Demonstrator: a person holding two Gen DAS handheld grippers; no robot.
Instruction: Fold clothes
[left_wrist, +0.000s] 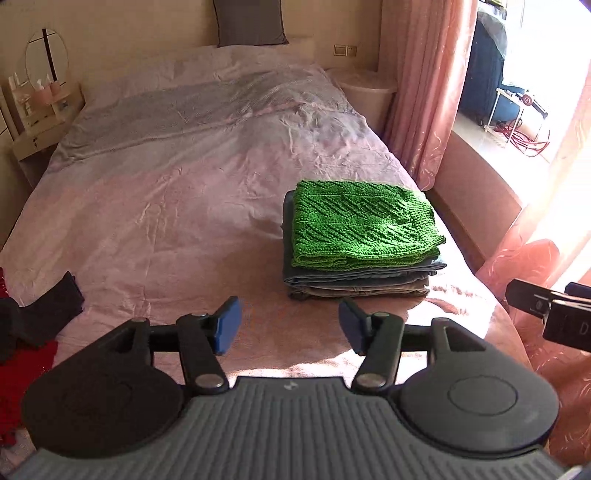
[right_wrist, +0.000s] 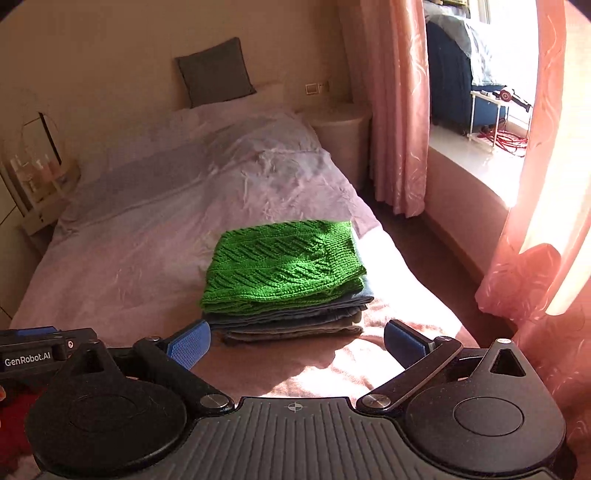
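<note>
A folded green knit sweater (left_wrist: 360, 225) lies on top of a stack of folded jeans and trousers (left_wrist: 358, 282) on the pink bed, near its right edge; the sweater shows in the right wrist view too (right_wrist: 282, 267), above the stack (right_wrist: 291, 325). My left gripper (left_wrist: 290, 325) is open and empty, just short of the stack. My right gripper (right_wrist: 297, 345) is open and empty, close in front of the stack. Unfolded dark clothes (left_wrist: 40, 314) and a red garment (left_wrist: 22, 376) lie at the left.
The bed (left_wrist: 177, 206) has a pink cover and a grey pillow (left_wrist: 249, 22) at the headboard. A round nightstand (left_wrist: 367, 92) and pink curtains (left_wrist: 424, 85) stand right of the bed. A shelf with a mirror (left_wrist: 40, 92) stands at the left.
</note>
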